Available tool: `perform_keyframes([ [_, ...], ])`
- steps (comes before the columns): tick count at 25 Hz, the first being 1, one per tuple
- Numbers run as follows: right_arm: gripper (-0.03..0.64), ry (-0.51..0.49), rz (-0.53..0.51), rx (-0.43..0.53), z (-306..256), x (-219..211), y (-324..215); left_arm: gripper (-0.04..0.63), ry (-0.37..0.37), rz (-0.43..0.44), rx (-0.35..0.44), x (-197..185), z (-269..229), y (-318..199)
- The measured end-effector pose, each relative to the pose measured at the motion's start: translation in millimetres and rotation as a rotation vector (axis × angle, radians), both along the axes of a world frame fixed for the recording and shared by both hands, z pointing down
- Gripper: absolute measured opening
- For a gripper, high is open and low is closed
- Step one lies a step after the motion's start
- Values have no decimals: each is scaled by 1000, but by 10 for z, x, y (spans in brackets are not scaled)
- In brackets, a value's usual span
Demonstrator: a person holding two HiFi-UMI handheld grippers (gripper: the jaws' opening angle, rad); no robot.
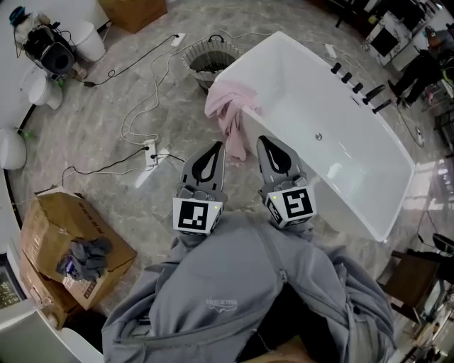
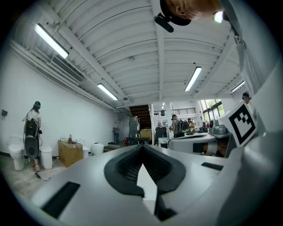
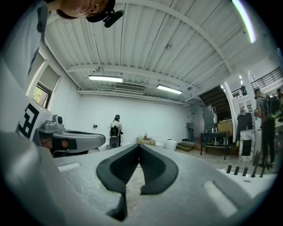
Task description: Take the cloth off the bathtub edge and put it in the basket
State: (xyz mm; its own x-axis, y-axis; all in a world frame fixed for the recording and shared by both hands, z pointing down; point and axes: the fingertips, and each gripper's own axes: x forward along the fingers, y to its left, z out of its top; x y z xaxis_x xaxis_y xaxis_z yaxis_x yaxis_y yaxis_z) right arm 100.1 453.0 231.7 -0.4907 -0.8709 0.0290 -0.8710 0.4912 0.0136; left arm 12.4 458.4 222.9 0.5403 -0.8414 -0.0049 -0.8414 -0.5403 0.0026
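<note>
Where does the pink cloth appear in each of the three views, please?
Head view: pink cloth at upper centre, draped over the near-left corner of the bathtub.
Left gripper view: not in it.
Right gripper view: not in it.
Shared landmark: the cardboard box by the far wall.

Bathtub (image 1: 340, 152): smooth, glossy white shell. Cloth (image 1: 228, 106): soft pink fabric, matt and creased. Basket (image 1: 191, 57): coarse open weave, possibly wicker. Floor (image 1: 106, 120): polished, grey, marbled like stone. Box (image 1: 57, 234): matt brown cardboard. Left tongs (image 1: 215, 149) and right tongs (image 1: 265, 142): matt grey plastic; pads (image 3: 116, 170) black, ribbed, rubber-like.
</note>
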Motion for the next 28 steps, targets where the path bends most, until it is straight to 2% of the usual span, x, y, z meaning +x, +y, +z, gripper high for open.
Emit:
perform_keyframes([
  [7,5,-6,50,-46,212,-41,-86,6,7,37,-34,-98,201,-121],
  [13,5,-28,67,-45,287,22,-496,6,12,28,-49,-138,322,-486],
  [28,5,-29,-48,-75,358,323,-2336,6,2,-77,-65,138,381,-2149],
])
